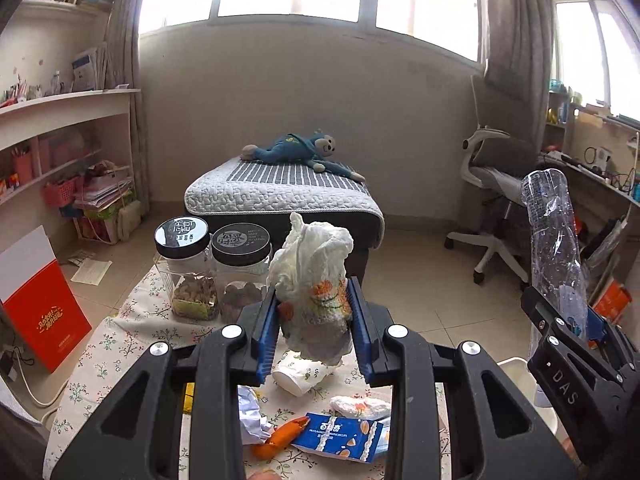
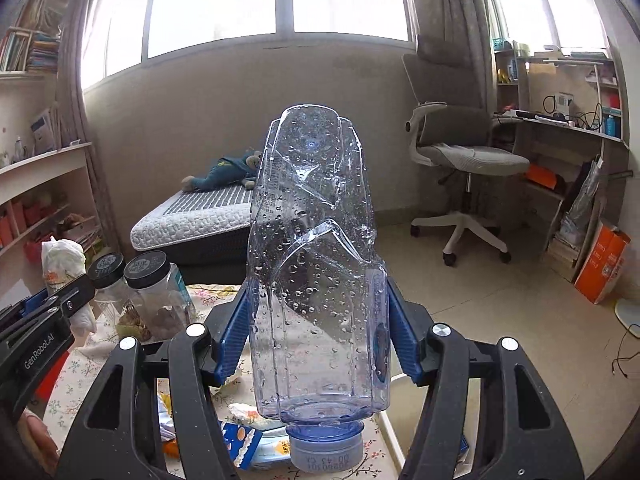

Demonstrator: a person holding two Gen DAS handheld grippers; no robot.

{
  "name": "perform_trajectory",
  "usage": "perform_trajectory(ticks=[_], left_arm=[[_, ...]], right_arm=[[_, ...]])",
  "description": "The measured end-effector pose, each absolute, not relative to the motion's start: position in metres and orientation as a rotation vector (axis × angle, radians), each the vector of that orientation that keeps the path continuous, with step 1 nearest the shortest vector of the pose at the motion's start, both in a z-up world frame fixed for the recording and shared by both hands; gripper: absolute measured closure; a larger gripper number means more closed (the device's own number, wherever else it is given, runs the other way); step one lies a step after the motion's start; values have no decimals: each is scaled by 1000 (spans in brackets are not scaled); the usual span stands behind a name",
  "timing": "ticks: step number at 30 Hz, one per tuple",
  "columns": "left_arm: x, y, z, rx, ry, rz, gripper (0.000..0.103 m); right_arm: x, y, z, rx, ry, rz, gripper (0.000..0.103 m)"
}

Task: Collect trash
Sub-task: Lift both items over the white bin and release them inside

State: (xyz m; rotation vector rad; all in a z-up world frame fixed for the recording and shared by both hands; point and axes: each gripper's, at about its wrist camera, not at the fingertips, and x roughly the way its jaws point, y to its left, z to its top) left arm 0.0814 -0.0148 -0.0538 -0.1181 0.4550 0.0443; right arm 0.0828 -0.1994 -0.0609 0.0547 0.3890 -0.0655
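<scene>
right wrist view is mostly filled by the crushed plastic bottle (image 2: pixel 316 264), so starting there: the right gripper (image 2: pixel 318 320) is clamped on its lower body with the blue pads pressed against both sides, cap end pointing down toward the camera and the base up. looks held high like that to carry it clear of the table (image 1: pixel 116 344) toward wherever the trash goes, my guess anyway. the bottle is clear with a bluish tint, twisted and creased through the middle, water drops all over the inside, blue cap still on. next down in size, the left gripper (image 1: pixel 316 320) is closed on a crumpled white wad of paper or wrapper (image 1: pixel 316 280) with orange and green print, pinched around its middle and lifted above the table's far edge, just in front of the two black-lidded jars (image 1: pixel 212 268). more trash still lies on the floral cloth below: a tipped paper cup (image 1: pixel 300 376), a blue snack box (image 1: pixel 344 436) near the front edge, an orange scrap (image 1: pixel 280 436) beside it. so both hands look loaded and the job seems partway done.
</scene>
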Motion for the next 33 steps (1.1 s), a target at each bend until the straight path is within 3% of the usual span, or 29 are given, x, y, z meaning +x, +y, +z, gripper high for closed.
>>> perform_trajectory(ticks=[29,33], left_arm=[[96,-158,-100,5,575,-197,71],[102,-178,-107,-15,616,-248,71]], right_arm=[[91,-343,-131,127,653,-289,44],[88,-358,-131,147,651,-327,33]])
